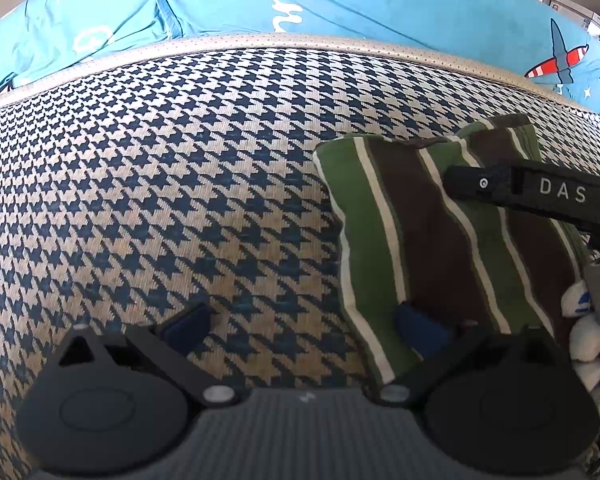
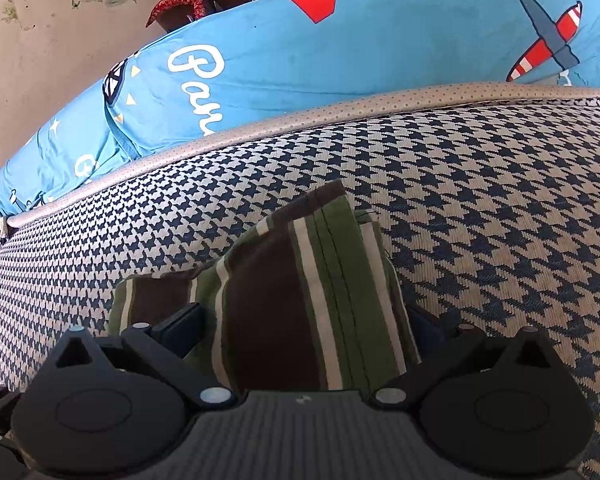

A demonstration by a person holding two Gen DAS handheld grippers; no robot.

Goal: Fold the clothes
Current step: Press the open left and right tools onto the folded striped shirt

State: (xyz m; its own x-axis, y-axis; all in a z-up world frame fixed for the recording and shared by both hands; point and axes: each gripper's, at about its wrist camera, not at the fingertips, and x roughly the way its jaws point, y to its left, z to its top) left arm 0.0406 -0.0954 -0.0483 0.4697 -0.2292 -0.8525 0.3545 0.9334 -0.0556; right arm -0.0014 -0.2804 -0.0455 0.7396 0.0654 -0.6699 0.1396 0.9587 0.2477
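The striped garment (image 1: 432, 236) lay folded into a compact, thick bundle on the houndstooth mattress (image 1: 180, 184), its cloth banded in green and dark brown with thin cream lines between, one hemmed edge showing stitching in the right wrist view. The left gripper (image 1: 300, 328) stood with jaws spread wide, one blue pad on the bare mattress, the other over the bundle's near edge. The right gripper (image 2: 304, 324) straddled the bundle, jaws wide apart and not pinching it. A blue printed quilt (image 2: 340, 64) lay behind.
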